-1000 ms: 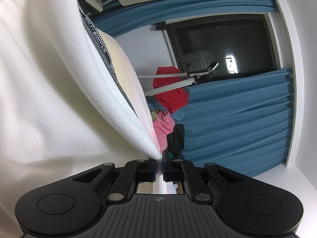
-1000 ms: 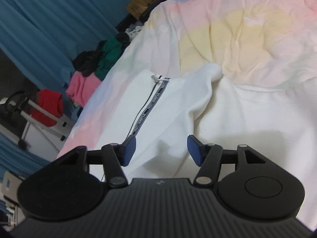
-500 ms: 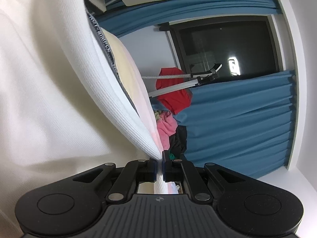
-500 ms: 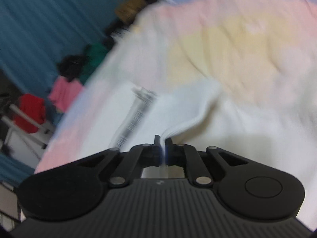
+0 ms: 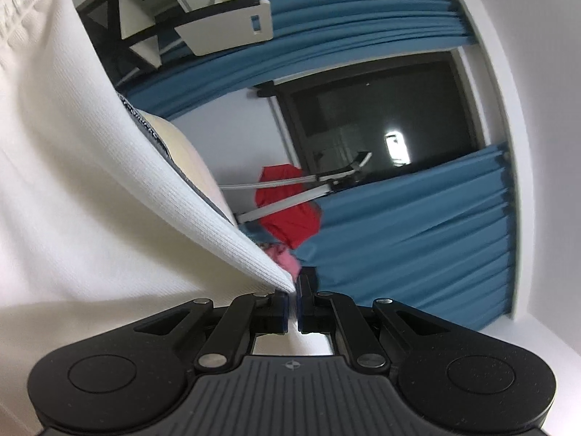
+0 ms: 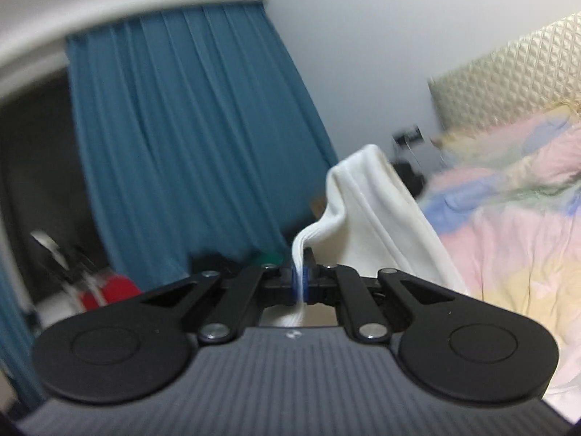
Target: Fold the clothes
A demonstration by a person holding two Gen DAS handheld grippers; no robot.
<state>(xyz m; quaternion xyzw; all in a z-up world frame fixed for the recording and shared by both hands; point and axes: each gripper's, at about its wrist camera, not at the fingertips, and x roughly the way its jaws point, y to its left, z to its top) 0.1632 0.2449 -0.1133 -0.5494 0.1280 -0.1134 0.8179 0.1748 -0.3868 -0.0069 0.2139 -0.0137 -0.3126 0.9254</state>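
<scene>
White knit garment (image 5: 90, 218) lifted off the bed (image 6: 515, 254), hanging between both tools. Left hand-held gripper (image 5: 293, 303) pressed together on a ribbed hem corner; fabric slopes up and away to the left of its view, taut along the ribbed band (image 5: 203, 214). Right hand-held gripper (image 6: 300, 283) pinching a bunched ribbed edge of the same garment (image 6: 377, 218); rest drapes down toward the pastel duvet on the right. Right view motion-blurred, so exact part of the garment (cuff, hem, collar) not tellable.

Handling, as judgement: soft, light to medium-weight cotton knit, limp, no stiffness; sags and swings freely once off the bed. Not fragile, not slippery; ribbing gives good bite. Best holds on ribbed hems or seamed corners, thicker and less likely to slide out than the plain body. Thin pinch near the tips on the left, so risk of the corner slipping out under a sharp tug. Needs both corners kept level and spread apart to fall flat for folding.

Writing: dark printed tape (image 5: 145, 127) peeking along the inner edge in left view, pale lettering on it, too blurred and foreshortened to read. No brand or label legible elsewhere.

Background: blue curtains (image 5: 417, 236), dark window (image 5: 374, 116), red cloth (image 5: 290, 218) on a rack.
</scene>
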